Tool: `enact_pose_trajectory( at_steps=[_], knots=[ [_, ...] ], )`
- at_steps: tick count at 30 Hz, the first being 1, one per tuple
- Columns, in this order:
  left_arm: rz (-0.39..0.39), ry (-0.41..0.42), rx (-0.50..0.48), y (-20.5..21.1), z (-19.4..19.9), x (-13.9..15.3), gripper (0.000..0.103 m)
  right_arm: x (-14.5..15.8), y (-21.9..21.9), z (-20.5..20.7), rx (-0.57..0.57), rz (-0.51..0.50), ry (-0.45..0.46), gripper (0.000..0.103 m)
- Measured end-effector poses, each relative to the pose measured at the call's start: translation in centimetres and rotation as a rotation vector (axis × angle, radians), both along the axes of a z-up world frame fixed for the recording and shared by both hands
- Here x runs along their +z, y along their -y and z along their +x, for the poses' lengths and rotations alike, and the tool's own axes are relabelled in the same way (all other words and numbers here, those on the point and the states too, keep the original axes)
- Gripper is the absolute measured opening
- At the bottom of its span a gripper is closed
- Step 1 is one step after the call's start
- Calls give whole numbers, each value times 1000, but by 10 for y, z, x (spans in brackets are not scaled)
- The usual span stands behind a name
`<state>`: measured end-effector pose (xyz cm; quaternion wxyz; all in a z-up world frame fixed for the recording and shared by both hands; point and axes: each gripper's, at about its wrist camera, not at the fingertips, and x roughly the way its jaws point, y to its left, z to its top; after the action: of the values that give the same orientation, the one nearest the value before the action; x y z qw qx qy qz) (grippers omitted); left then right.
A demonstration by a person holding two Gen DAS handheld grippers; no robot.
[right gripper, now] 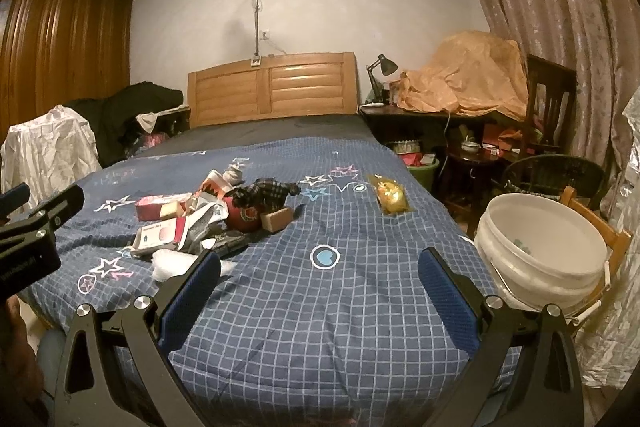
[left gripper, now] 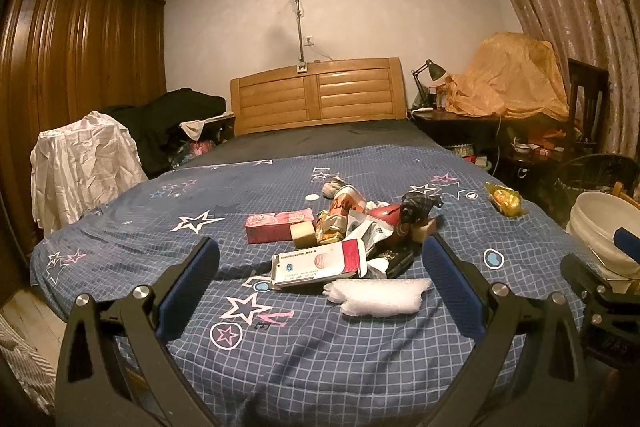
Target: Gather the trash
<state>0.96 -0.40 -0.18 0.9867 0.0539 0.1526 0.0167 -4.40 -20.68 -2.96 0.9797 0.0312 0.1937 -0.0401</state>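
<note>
A heap of trash (left gripper: pixel 352 227) lies mid-bed on the blue checked bedspread (left gripper: pixel 304 351): a pink carton (left gripper: pixel 276 225), a white and red box (left gripper: pixel 320 263), a white bubble-wrap wad (left gripper: pixel 378 295), crumpled wrappers and a dark plaid rag (left gripper: pixel 418 209). A yellow wrapper (left gripper: pixel 505 199) lies apart to the right. My left gripper (left gripper: pixel 320 267) is open, hovering just short of the white box. My right gripper (right gripper: pixel 320 273) is open over bare bedspread, right of the heap (right gripper: pixel 212 217). A white bucket (right gripper: pixel 548 247) stands beside the bed on the right.
The wooden headboard (left gripper: pixel 316 95) closes the far end. A wardrobe (left gripper: pixel 76 75) and a cloth-draped chair (left gripper: pixel 80 167) stand left. A cluttered desk (right gripper: pixel 440 115), a lamp, chairs and a curtain (right gripper: pixel 560 7) fill the right side. The bucket rests on a wooden stool (right gripper: pixel 600 223).
</note>
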Motion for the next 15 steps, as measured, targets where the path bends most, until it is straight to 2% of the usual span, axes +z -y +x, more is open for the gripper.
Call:
enact_pose_trajectory(
  at_steps=[15],
  knots=[
    [0, 0, -1, 0, 0, 0, 98, -2, -1, 4, 0, -7, -17, 98]
  ],
)
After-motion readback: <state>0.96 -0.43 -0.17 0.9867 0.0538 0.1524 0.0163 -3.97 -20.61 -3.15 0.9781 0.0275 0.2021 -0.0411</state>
